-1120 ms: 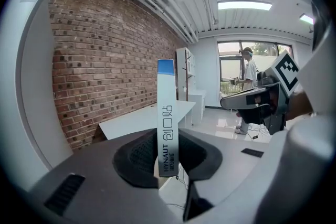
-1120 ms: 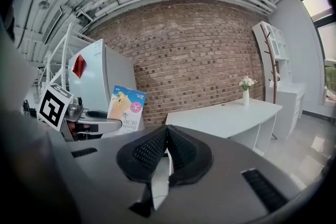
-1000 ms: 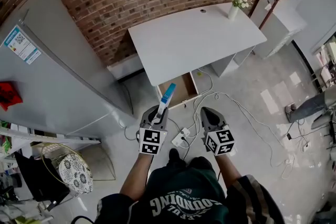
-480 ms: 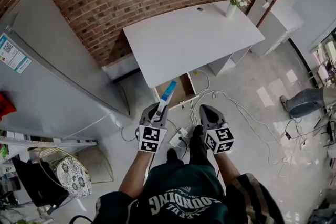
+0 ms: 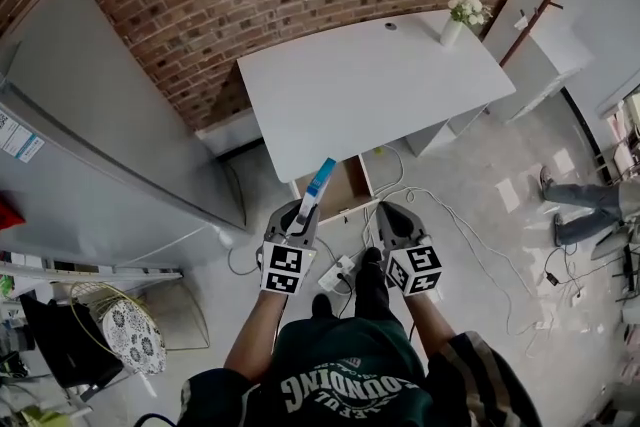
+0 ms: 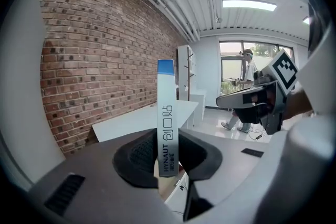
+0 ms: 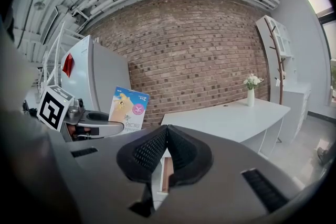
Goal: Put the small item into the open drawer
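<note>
Nearer now, desk [image 5: 375,85] overhangs drawer [image 5: 338,191]; left gripper [image 5: 303,215] jaws pinch box [image 5: 320,180], right gripper [image 5: 386,213] jaws together.

Held forward side by side: the left gripper [image 5: 299,215] pinches a slim box [image 5: 320,179] upright; the right gripper [image 5: 386,215] has its jaws pressed together.

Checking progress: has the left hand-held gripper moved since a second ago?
Yes: the left hand-held gripper, holding the box, has come forward toward the white desk.
</note>
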Motion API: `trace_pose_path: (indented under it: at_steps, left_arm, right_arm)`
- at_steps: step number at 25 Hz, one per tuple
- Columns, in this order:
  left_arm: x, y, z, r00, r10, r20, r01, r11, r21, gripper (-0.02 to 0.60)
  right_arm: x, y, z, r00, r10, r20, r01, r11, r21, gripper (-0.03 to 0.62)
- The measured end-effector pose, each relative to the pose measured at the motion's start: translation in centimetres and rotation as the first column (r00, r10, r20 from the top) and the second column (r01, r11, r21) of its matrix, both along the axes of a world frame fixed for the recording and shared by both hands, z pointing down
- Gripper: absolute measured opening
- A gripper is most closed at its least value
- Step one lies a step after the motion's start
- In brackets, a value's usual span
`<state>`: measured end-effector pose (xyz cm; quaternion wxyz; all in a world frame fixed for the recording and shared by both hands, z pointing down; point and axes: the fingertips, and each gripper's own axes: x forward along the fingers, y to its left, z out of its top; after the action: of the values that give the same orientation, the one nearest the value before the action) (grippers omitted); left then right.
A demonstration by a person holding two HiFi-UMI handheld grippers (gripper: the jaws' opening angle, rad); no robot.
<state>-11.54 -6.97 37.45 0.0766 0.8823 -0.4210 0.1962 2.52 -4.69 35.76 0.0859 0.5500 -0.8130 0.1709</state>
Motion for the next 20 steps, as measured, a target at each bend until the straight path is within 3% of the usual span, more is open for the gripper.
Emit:
trace_pose_path:
  at_steps: [10, 20]
  left_arm:
    - [3.5, -3.4, 0.6, 0.999, -0.033, 0.010, 0.033, 0.999, -0.017, 0.087]
    - [5.4, -3.6, 3.3, 0.998, 0.003, 0.059, 0.001, 0.998, -0.060, 0.087]
  right_arm:
    - [3.6, -4.5, 0.4, 0.998, -0.059, -0.006, 0.059, 0.998, -0.011, 0.023]
    - [4.6, -5.4, 1.6, 0.997, -0.076, 0.023, 0.077, 0.996, -0.036, 0.023]
